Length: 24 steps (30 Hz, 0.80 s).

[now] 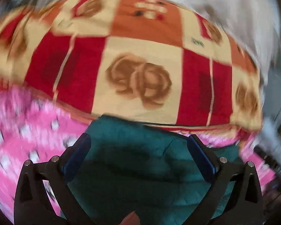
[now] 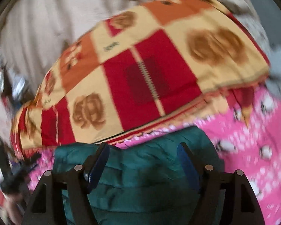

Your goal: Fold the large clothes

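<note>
A dark teal quilted garment (image 1: 136, 161) lies on a pink patterned sheet (image 1: 18, 131); it also shows in the right wrist view (image 2: 140, 178). My left gripper (image 1: 138, 144) is open, its blue-padded fingers spread just above the garment. My right gripper (image 2: 143, 153) is open too, its fingers over the garment's far edge, with nothing between them. Both views are motion-blurred.
A large pillow (image 1: 140, 65) in red, cream and orange squares with brown flowers lies just beyond the garment, also in the right wrist view (image 2: 140, 71). A pale curtain or wall (image 2: 46, 18) is behind it. The pink sheet (image 2: 252, 140) extends to the right.
</note>
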{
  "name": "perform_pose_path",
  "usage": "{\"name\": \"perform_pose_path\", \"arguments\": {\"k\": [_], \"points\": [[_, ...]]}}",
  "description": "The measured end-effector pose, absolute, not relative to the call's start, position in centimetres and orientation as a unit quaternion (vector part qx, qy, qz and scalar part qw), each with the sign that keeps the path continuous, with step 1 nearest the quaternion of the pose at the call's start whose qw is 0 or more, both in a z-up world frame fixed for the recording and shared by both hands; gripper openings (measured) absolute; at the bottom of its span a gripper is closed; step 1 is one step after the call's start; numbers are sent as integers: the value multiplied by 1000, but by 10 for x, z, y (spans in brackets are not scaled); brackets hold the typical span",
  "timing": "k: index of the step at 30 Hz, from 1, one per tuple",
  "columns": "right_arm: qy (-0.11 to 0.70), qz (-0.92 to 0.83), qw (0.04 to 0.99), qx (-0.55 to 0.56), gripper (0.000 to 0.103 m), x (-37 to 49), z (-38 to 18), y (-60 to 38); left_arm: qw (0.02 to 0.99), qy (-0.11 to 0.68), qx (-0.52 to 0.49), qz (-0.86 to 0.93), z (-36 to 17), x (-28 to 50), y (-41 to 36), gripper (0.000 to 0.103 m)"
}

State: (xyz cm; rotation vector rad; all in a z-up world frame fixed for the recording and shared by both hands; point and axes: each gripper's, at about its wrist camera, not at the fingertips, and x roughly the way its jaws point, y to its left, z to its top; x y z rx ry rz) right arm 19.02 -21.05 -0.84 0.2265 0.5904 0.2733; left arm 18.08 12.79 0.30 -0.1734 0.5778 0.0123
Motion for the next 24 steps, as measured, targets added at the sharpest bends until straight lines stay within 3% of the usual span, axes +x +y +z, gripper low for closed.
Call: {"name": "perform_pose_path", "arguments": {"k": [4,7,15,24], "points": [[362,94,927,36,72,215,-32,-193,925,374,13,61,-41,223,106,103],[435,86,896,38,72,234,-64,-199,896,440,11,61,-82,240,118,103],[483,112,867,46,78,249,-97,-205,897,437,-17,63,-94,239,129,103],[456,119,881,38,78,234,-97,-206,895,441,-47,42,-93,234,132,103]]}}
